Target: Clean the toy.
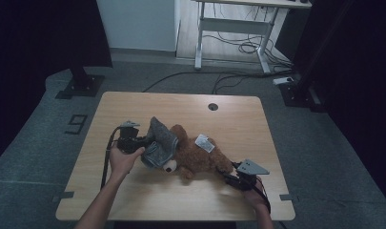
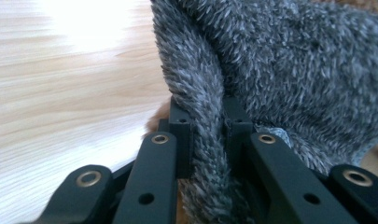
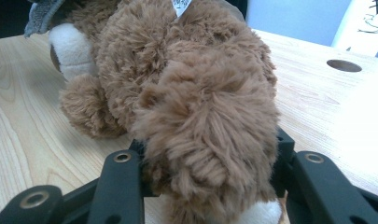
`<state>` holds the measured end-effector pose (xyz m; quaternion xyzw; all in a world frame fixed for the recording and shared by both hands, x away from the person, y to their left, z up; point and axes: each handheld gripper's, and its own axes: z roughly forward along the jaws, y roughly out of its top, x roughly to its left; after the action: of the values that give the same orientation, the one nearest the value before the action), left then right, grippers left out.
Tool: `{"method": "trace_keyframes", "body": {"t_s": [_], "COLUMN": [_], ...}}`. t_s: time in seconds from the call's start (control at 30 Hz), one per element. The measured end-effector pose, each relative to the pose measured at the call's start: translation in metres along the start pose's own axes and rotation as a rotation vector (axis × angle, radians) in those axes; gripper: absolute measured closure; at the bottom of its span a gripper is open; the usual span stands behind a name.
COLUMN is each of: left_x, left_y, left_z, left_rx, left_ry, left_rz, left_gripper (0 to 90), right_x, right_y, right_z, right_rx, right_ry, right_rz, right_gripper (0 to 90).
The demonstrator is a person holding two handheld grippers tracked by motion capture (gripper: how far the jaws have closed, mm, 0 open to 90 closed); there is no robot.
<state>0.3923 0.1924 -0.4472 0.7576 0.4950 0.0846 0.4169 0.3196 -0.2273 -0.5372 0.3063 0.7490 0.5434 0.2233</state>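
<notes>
— Where's the toy?

— Fluffy brown teddy bear (image 1: 195,155) lies mid-table on the pale wooden table (image 1: 238,119), its head inside a fuzzy grey knit hat (image 1: 158,142).

— My tools?

— My left gripper (image 2: 207,140) has its jaws pinched on the hat's edge. My right gripper (image 3: 207,158) clamps the bear's leg, white tag (image 1: 204,142) up.

The tongs (image 2: 207,135) pinch a fold of grey fleecy fabric (image 2: 289,70), perhaps a hat, above the wooden table (image 2: 60,93).

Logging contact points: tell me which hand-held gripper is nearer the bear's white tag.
Right hand-held gripper, clamped on the bear's leg below the tag; left grips the grey hat.
</notes>
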Motion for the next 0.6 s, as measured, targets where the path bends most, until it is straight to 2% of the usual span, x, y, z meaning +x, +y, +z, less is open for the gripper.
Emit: {"method": "trace_keyframes", "body": {"t_s": [0.13,0.23,0.3,0.4,0.47,0.5,0.53,0.6], "left_x": [0.014,0.021,0.021,0.011,-0.004,-0.009,-0.019,-0.035], "left_y": [-0.006,-0.01,-0.008,0.003,0.013,0.017,0.022,0.029], "left_z": [-0.012,-0.017,-0.022,-0.03,-0.033,-0.033,-0.03,-0.025], "left_rx": [0.016,0.016,-0.004,-0.054,-0.083,-0.085,-0.088,-0.083], "left_ry": [0.061,0.071,0.063,0.049,0.017,-0.001,-0.036,-0.059], "left_rz": [-0.003,-0.011,-0.013,0.007,0.032,0.042,0.062,0.096], "left_gripper": [78.2,78.2,78.2,78.3,78.3,78.2,78.2,78.1], "right_x": [-0.001,-0.001,-0.001,0.0,-0.001,-0.001,0.0,0.0], "right_y": [0.0,0.0,0.0,0.0,0.0,0.0,-0.001,-0.001], "right_z": [0.0,0.0,0.0,0.001,0.001,0.001,0.001,0.001], "right_rx": [0.0,0.0,0.001,0.0,-0.001,-0.002,-0.001,-0.002], "right_ry": [-0.001,-0.001,0.0,-0.001,0.0,0.0,-0.001,0.0], "right_rz": [0.003,0.006,0.008,0.011,0.013,0.013,0.014,0.016], "right_gripper": [54.0,54.0,54.0,54.0,54.1,54.0,54.0,54.0]}}
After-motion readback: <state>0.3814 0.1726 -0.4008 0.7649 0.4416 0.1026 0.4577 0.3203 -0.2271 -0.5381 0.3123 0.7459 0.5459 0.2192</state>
